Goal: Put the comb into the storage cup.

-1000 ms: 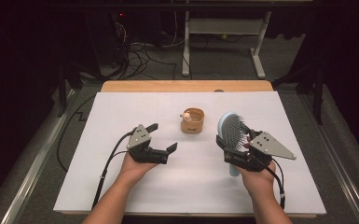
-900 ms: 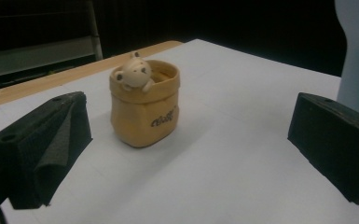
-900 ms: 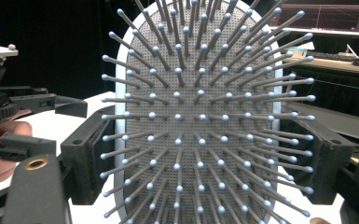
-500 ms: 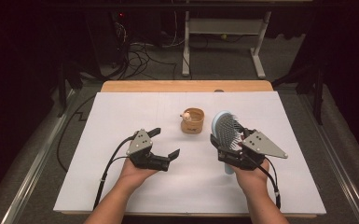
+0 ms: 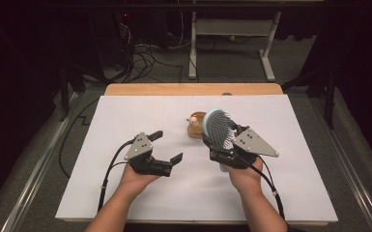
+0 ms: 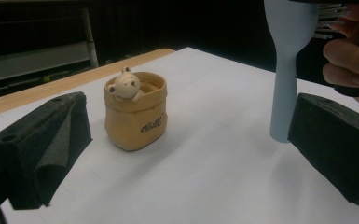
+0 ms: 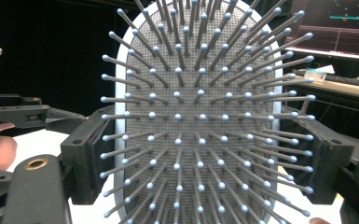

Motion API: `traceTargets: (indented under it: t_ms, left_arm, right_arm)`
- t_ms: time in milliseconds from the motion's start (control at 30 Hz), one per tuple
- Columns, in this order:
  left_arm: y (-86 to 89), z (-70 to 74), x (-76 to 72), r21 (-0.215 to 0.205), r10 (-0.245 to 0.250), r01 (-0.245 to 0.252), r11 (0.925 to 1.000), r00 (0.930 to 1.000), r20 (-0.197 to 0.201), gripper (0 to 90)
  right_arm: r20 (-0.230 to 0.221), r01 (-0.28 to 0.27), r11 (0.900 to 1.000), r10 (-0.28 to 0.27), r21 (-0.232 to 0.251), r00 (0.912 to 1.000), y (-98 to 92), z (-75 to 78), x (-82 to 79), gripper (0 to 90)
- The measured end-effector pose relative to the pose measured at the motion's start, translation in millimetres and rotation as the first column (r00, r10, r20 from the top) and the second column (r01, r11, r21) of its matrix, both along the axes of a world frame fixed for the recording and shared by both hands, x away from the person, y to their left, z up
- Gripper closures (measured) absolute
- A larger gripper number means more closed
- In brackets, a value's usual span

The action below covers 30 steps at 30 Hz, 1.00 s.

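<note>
Your right gripper (image 5: 221, 145) is clamped on the brush (image 5: 219, 126), its 2 black pads pressed against the edges of the brush head. In the right gripper view the bristles (image 7: 200, 116) point straight at the camera, with a pad on each side of the pale blue rim. The brush stands roughly upright above the white table (image 5: 125, 116), head up and handle (image 6: 284, 70) hanging down. In the left gripper view the handle's end sits just above the table, and the fingers (image 6: 349, 60) of your right hand show beside it.

Your left gripper (image 5: 166, 147) is open and holds nothing. Its 2 pads stand wide apart, low over the table, facing the right gripper.

The pot (image 5: 195, 125) stands upright on the table, just behind the brush and toward the far edge. It is tan, shaped like a small sack, with a little bear (image 6: 123, 84) leaning over its rim. From the left gripper view it lies between the 2 pads but well ahead of them, apart from the handle.
</note>
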<state>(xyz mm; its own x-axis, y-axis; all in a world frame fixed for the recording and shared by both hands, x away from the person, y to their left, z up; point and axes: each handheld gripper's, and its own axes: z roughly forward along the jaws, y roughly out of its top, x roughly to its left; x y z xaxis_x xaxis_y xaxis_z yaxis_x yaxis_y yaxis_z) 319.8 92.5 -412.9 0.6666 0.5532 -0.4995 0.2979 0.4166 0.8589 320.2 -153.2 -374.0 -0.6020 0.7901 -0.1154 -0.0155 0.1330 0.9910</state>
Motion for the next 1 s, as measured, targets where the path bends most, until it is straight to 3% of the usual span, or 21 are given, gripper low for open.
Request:
traceTargets:
  t_ms: [367,633,1000]
  left_arm:
    - [-0.5,6.8,-7.4,-0.003,-0.007,0.007,1.0,1.0,0.007,0.3]
    - [-2.0,14.3,-13.6,-0.007,-0.019,0.019,0.9998,0.9996,0.023,0.3]
    - [-3.8,25.0,-20.3,-0.018,-0.029,0.03,0.9994,0.9991,0.03,0.3]
  right_arm:
    - [-0.011,-0.021,1.0,0.021,0.003,0.9997,11.9,-5.7,-1.0,20.6]
    - [-0.023,-0.008,1.0,0.007,-0.018,0.9997,10.0,-15.2,-6.0,20.6]
    - [-0.018,-0.033,0.998,0.032,-0.058,0.9993,23.4,-25.3,-10.0,20.6]
